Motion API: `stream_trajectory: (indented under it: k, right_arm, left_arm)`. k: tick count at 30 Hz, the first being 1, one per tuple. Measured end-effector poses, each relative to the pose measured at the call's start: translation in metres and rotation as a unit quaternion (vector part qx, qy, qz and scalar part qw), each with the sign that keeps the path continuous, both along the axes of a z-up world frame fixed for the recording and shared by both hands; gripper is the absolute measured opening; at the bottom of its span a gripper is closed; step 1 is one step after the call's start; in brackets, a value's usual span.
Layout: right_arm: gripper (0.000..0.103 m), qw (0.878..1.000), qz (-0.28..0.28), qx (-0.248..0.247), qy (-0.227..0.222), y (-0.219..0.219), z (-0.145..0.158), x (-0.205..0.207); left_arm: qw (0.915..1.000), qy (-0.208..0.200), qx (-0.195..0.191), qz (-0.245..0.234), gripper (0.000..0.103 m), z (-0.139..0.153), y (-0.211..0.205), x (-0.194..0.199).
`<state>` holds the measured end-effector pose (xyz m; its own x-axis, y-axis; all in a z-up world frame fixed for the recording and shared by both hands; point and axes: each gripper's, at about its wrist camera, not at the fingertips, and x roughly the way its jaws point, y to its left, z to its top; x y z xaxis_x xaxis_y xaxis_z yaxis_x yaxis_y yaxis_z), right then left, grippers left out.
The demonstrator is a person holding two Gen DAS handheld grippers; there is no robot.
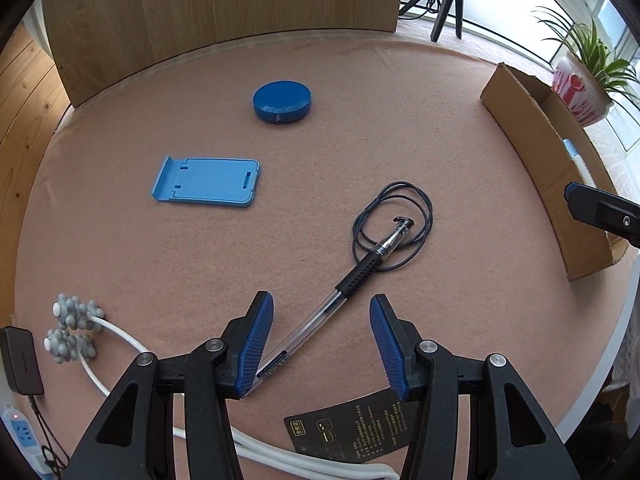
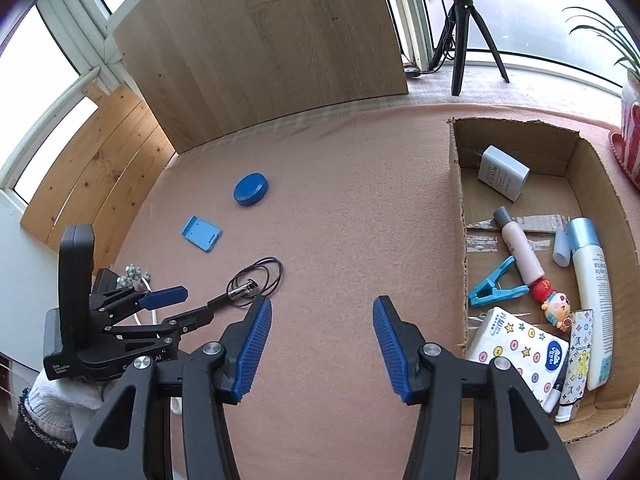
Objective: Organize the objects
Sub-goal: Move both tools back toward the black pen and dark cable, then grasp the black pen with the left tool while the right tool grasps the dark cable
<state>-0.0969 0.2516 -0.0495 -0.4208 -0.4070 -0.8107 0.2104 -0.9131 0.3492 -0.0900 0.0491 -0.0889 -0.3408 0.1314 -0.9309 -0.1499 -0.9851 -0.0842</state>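
The task looks partly done. The box (image 2: pixel 460 216) at the right of the pink mat (image 2: pixel 352 208) already holds a charger (image 2: pixel 503 172), a tube (image 2: pixel 520 248), a bottle (image 2: pixel 592 280), a blue clip (image 2: pixel 496 290), a tissue pack (image 2: pixel 516 352) and a few smaller bits. Still out on the mat are a blue disc (image 1: pixel 283 101), a flat blue stand (image 1: pixel 208 181), a pen (image 1: pixel 340 296) lying across a coiled black cord (image 1: pixel 394 226), a roller massager (image 1: pixel 74 330) with white arms, and a black card (image 1: pixel 352 428) near the front edge. The left gripper (image 1: pixel 320 344) points steeply down over the pen; its jaws stand about half open, one on each side of the clear barrel, and its left finger (image 1: pixel 256 344) overlaps the barrel's near end in the picture, though I cannot tell whether it touches. It holds nothing yet. The right gripper (image 2: pixel 322 352) hangs over bare mat just left of the box, also about half open and empty. Judging from this, the pen is the next thing to be picked up, and five or six things are left to move into the box.
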Motion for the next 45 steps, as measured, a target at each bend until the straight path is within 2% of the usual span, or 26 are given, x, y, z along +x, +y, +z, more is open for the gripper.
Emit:
stream_trajectory:
  k: [3,5,8,13,16,18,20,24,26,31,36,39,41,43,45]
  right_arm:
    - [0.049,1.0,0.008,-0.007,-0.026,-0.011,-0.011,-0.009]
    - [0.049,0.999,0.015,-0.003,-0.045,-0.021,-0.019,-0.014]
    - [0.049,0.997,0.014,-0.006,-0.071,-0.029,-0.03,-0.022]
    - [0.049,0.996,0.026,-0.004,-0.087,-0.047,-0.042,-0.032]
    - [0.049,0.995,0.032,0.003,-0.095,-0.058,-0.047,-0.038]
    - [0.049,0.995,0.036,0.008,-0.095,-0.066,-0.05,-0.042]
    - [0.048,0.995,0.04,0.016,-0.095,-0.073,-0.054,-0.045]
    - [0.048,0.994,0.041,0.038,-0.094,-0.087,-0.062,-0.052]
    - [0.048,0.994,0.045,0.052,-0.086,-0.093,-0.064,-0.054]
    - [0.049,0.989,0.068,0.121,-0.049,-0.115,-0.063,-0.058]
    - [0.048,0.977,0.108,0.184,-0.025,-0.133,-0.066,-0.06]
    - [0.032,0.973,0.127,0.191,-0.017,-0.134,-0.065,-0.059]
    - [0.013,0.973,0.131,0.187,-0.019,-0.132,-0.065,-0.059]
    - [0.006,0.974,0.131,0.181,-0.021,-0.128,-0.065,-0.058]
    - [0.003,0.976,0.128,0.172,-0.025,-0.126,-0.065,-0.057]
  left_arm:
    - [0.9999,-0.004,0.004,-0.011,0.047,-0.005,0.0,0.0]
    - [0.9999,-0.002,0.001,-0.01,0.037,-0.007,0.001,-0.001]
    - [0.9999,0.006,0.004,-0.01,0.035,-0.007,0.001,-0.001]
    - [0.9999,0.009,0.012,-0.006,0.022,-0.007,-0.005,0.001]
    - [0.9997,0.01,0.021,0.002,0.019,-0.006,-0.008,0.002]
    - [0.9995,0.012,0.026,0.014,0.018,-0.006,-0.011,0.002]
    - [0.999,0.01,0.032,0.03,0.013,-0.006,-0.017,0.003]
    - [0.996,0.009,0.064,0.061,0.012,-0.005,-0.028,0.004]
    - [0.9957,0.009,0.065,0.065,0.012,-0.006,-0.029,0.004]
    - [0.994,0.012,0.074,0.08,0.012,-0.008,-0.036,0.002]
    - [0.9921,0.01,0.086,0.091,0.012,-0.009,-0.04,0.001]
    - [0.9906,0.012,0.094,0.098,0.012,-0.009,-0.041,0.003]
    - [0.9893,0.013,0.101,0.104,0.012,-0.01,-0.041,0.003]
    - [0.9875,0.012,0.113,0.109,0.012,-0.01,-0.041,0.003]
    - [0.986,0.01,0.124,0.111,0.011,-0.01,-0.04,0.002]
